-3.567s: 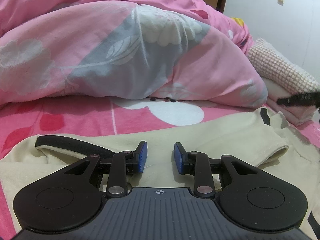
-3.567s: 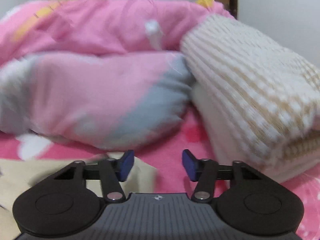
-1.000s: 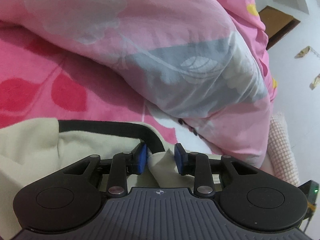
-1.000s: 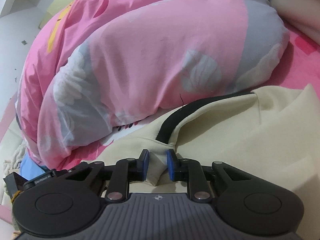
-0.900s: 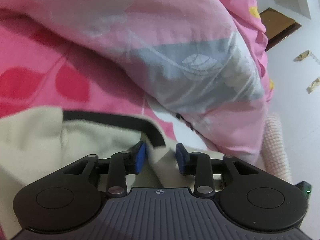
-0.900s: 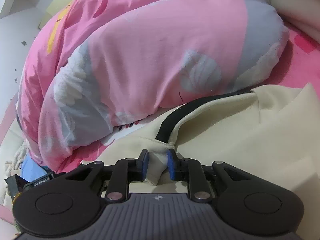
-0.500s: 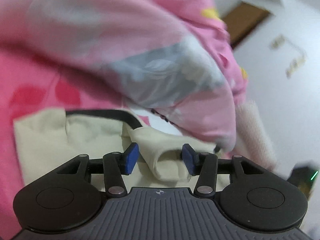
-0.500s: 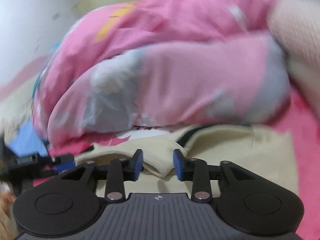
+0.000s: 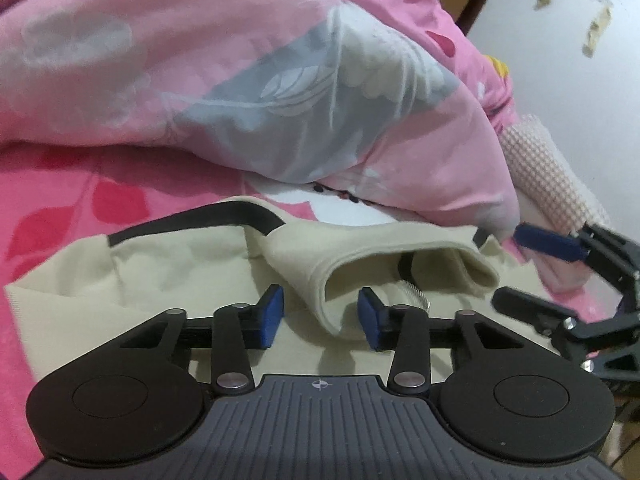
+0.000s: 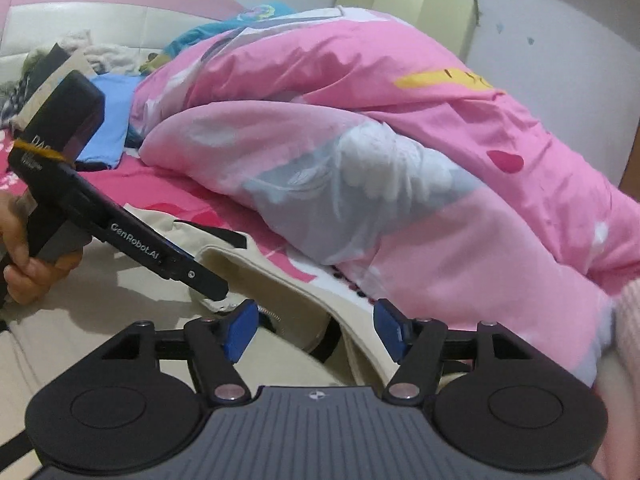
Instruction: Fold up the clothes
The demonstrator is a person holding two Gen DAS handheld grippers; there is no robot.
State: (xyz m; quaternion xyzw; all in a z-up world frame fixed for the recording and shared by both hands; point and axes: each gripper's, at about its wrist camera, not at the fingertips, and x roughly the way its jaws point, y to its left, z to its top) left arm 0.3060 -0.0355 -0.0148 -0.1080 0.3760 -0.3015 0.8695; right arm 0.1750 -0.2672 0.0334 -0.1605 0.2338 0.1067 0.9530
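Now both grippers stand off the cream garment (image 9: 168, 276), where a second ago each pinched a fold of it near the black trim.

Left gripper (image 9: 320, 316): one. Jaws apart and closing; a loose cream flap (image 9: 332, 300) lies between the pads, touching neither that I can tell.

Right gripper (image 10: 316, 330): one. Jaws wide and opening; cream cloth and a small metal spring (image 10: 272, 314) show beyond the gap, nothing clamped. It also shows at the right edge of the left view, blurred.

Garment: one, cream with black trim (image 9: 192, 220), lying on the pink sheet (image 9: 60, 184) directly ahead of both grippers. Earlier flat under the pads, its flap now stands up as an open pocket.

Hand (image 10: 24, 264): one, at the left edge of the right view, holding the left gripper's handle.

Duvet (image 10: 400, 168): one, pink and grey, heaped just behind the garment, closing off the far side. Free sheet lies to the left.

Checked blanket (image 9: 548, 176): one, far right.

Blue cloth (image 10: 106, 120): one, far left.
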